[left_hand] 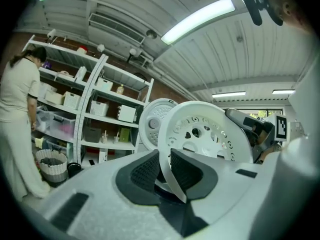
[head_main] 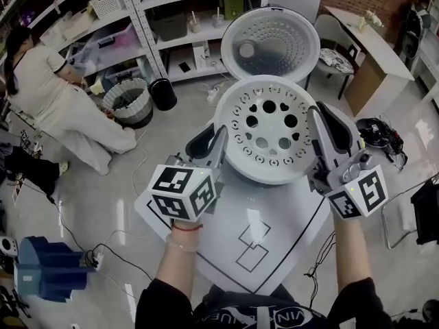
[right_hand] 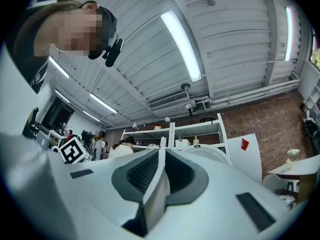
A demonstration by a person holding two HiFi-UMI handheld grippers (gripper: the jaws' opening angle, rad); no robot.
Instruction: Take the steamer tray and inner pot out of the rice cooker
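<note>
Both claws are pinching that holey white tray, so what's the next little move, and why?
Probably raise the steamer tray straight up, clear of the rice cooker: left claw and right claw clamp opposite rims, and the open-lidded cooker looks close below.

We find no lettering we can read with certainty. White letters on the dark shirt (head_main: 255, 316) at six o'clock are cut off. The left cube (head_main: 184, 192) and right cube (head_main: 358, 192) bear black-and-white square markers, without words.
</note>
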